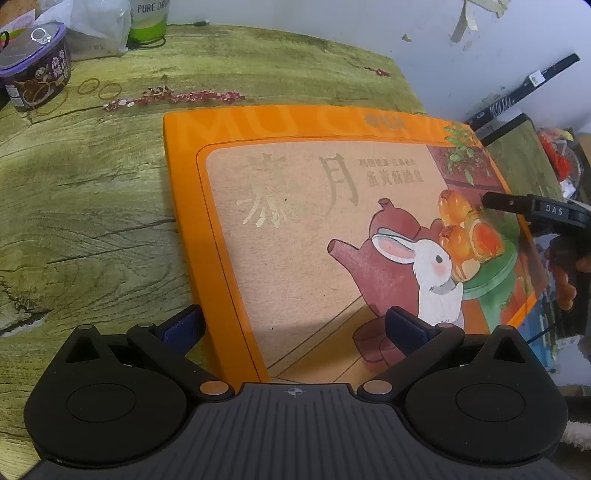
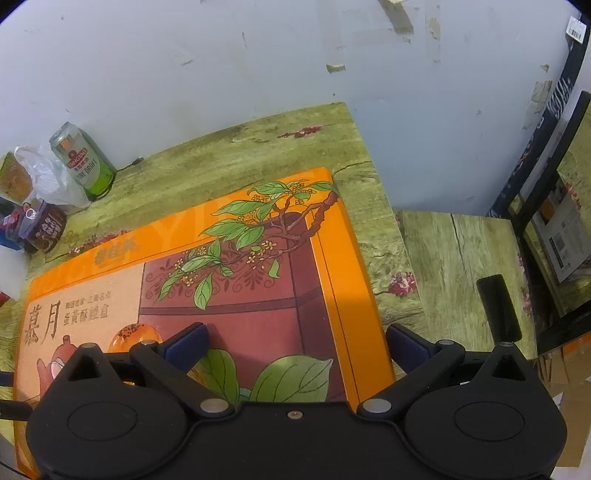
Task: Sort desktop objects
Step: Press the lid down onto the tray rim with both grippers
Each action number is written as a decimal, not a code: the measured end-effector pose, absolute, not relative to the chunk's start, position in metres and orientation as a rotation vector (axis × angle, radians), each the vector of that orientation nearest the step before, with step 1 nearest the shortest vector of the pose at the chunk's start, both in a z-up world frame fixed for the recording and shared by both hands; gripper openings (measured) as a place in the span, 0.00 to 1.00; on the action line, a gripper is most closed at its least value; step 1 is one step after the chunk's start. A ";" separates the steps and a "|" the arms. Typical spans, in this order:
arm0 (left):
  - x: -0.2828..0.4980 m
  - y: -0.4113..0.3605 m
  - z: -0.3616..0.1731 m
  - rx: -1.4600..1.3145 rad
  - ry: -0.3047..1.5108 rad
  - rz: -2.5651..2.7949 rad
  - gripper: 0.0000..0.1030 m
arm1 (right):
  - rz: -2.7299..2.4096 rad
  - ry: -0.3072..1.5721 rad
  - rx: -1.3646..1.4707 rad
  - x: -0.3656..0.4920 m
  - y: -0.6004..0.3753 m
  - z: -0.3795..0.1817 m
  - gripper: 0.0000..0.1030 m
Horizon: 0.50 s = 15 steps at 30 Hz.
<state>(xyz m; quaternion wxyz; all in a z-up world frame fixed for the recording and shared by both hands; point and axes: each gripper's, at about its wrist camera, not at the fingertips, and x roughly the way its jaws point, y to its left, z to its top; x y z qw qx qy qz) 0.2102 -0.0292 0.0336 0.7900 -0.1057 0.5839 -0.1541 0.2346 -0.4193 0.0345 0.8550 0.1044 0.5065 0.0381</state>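
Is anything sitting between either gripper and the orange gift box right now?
Nothing visible. The left gripper and the right gripper both hang open directly over the orange gift box, with no object between. The can and the tub stand well off toward the wall.

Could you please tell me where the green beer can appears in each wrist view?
Left wrist: the can is at the top edge, left of centre, cropped.
Right wrist: the can stands far left, against the wall.
Shared landmark: the orange box, nearer than the can in both.
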 end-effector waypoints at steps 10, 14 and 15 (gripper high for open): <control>0.211 -0.030 0.037 -0.229 1.233 -0.340 1.00 | 0.062 1.079 0.231 0.237 -0.422 0.034 1.00; 0.211 -0.028 0.035 -0.236 1.232 -0.339 1.00 | 0.059 1.083 0.228 0.238 -0.421 0.034 1.00; 0.212 -0.028 0.035 -0.238 1.231 -0.338 1.00 | 0.058 1.084 0.227 0.238 -0.421 0.034 1.00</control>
